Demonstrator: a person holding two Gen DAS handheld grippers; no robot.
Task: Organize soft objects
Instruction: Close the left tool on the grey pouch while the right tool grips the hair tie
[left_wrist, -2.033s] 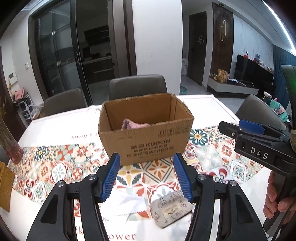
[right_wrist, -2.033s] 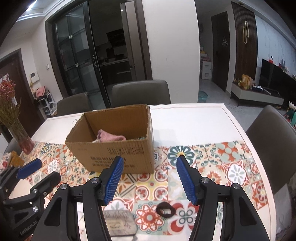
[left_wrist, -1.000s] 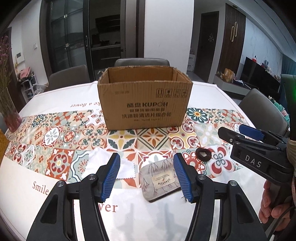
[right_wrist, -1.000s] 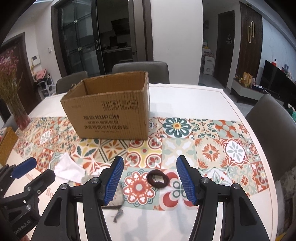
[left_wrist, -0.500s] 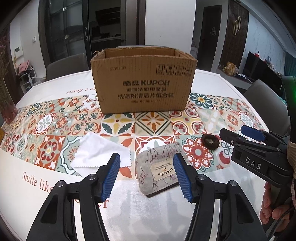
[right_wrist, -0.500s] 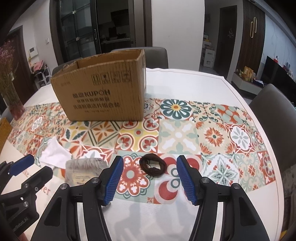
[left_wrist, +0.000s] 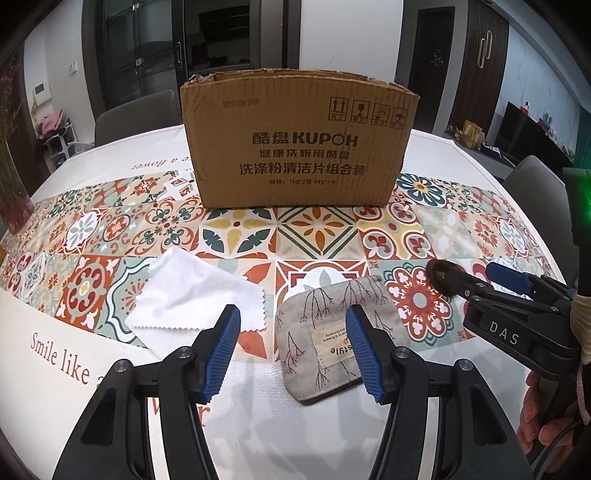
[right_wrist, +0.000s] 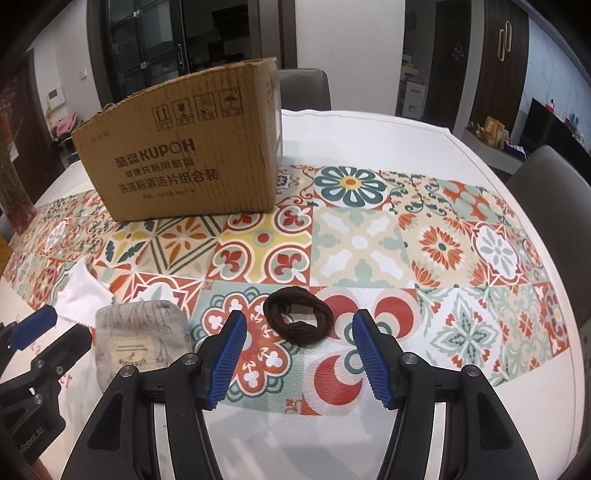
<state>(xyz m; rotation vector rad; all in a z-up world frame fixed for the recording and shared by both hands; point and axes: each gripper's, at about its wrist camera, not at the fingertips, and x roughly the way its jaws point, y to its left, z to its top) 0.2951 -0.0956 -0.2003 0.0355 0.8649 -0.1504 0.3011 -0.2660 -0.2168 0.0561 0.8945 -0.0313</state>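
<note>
A grey fabric pouch (left_wrist: 319, 332) with a branch print and a sewn label lies on the table, partly behind the right pad of my left gripper (left_wrist: 293, 349), which stands open just above it. To its left lies a white cloth (left_wrist: 192, 291) with zigzag edges. A dark brown hair tie (right_wrist: 297, 319) rests on the patterned runner just beyond my right gripper (right_wrist: 297, 354), open and empty. The pouch (right_wrist: 142, 338) and the cloth (right_wrist: 83, 291) show at the left of the right wrist view. Behind stands the open cardboard box (left_wrist: 299, 140); its inside is hidden.
The table (left_wrist: 55, 369) carries a tiled-pattern runner and a white cover with lettering. A vase with dried flowers (left_wrist: 13, 177) stands at the far left edge. Grey chairs (right_wrist: 554, 177) ring the table. A hand (left_wrist: 543, 417) holds the right gripper's handle.
Both grippers have sunk toward the table. The pouch and the hair tie now sit closer and larger between and before the pads, and the box's inside has dropped out of sight.
</note>
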